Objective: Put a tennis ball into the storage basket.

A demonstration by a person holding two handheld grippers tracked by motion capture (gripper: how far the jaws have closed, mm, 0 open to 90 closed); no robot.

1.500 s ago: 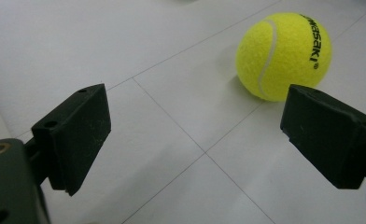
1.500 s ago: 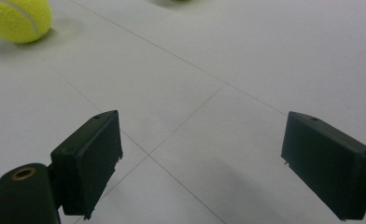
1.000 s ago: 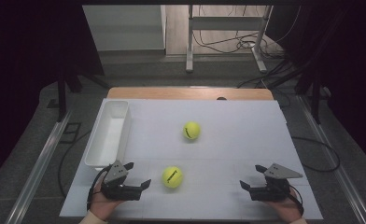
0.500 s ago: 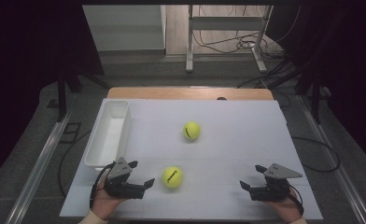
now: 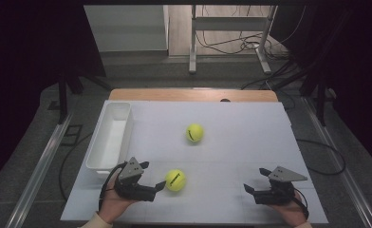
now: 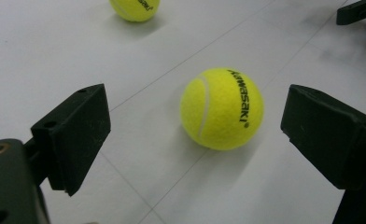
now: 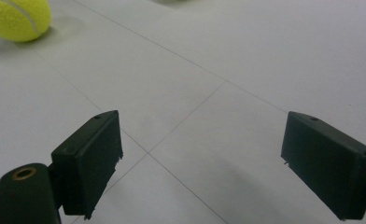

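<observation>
The left gripper [image 5: 155, 178] is lining up on the near tennis ball [image 6: 222, 108], jaws spread wide, the ball just ahead between them, untouched on the surface [image 5: 250, 142]. Next: advance, then close. The right gripper [image 5: 253, 185] rests released, well apart.

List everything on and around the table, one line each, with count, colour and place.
tennis balls: 2, yellow; near ball just ahead of the left gripper, far ball mid-table
bin: 1, white, long and narrow, left side of the table
table: 1, white top with a wooden far edge
stand: 1, grey metal, on the floor beyond the table
cables: several, black, on the floor by the stand
left gripper: 1, black, open, near-left, aimed at the near ball
right gripper: 1, black, open, near-right, over bare table
</observation>
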